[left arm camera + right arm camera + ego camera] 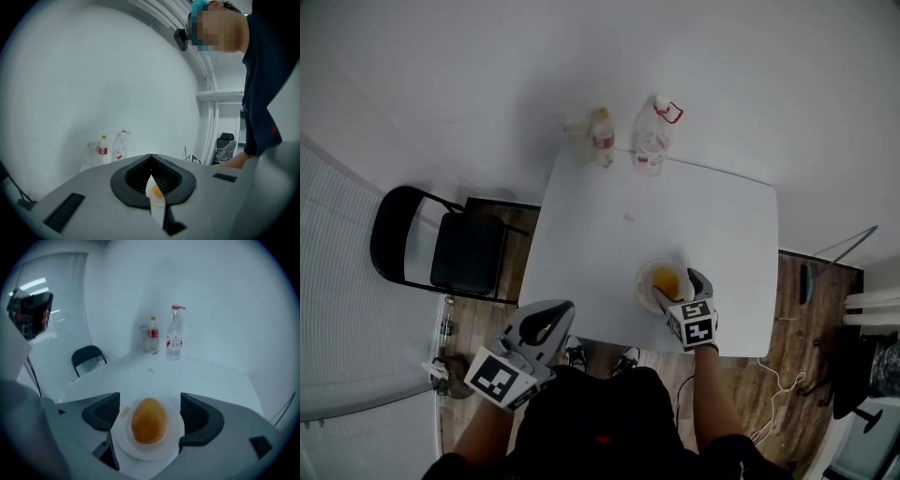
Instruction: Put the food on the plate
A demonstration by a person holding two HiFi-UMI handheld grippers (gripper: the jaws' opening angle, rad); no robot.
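An orange, bun-like piece of food (666, 279) (149, 420) lies on a small white plate (642, 283) (140, 452) near the front edge of the white table (694, 216). My right gripper (680, 291) (150, 408) hovers just over the plate, open, one jaw on each side of the food and apart from it. Off the table's front left corner, my left gripper (551, 321) (151, 161) has its jaws shut together at the tip with nothing between them. Through the slit below its jaws, the left gripper view shows the food (158, 191).
Two plastic bottles (601, 138) (652, 136) (153, 335) (175, 339) and a glass jar (577, 127) stand at the table's far edge. A black folding chair (450, 248) (89, 359) is left of the table. A person's arm and dark shirt (262, 93) show in the left gripper view.
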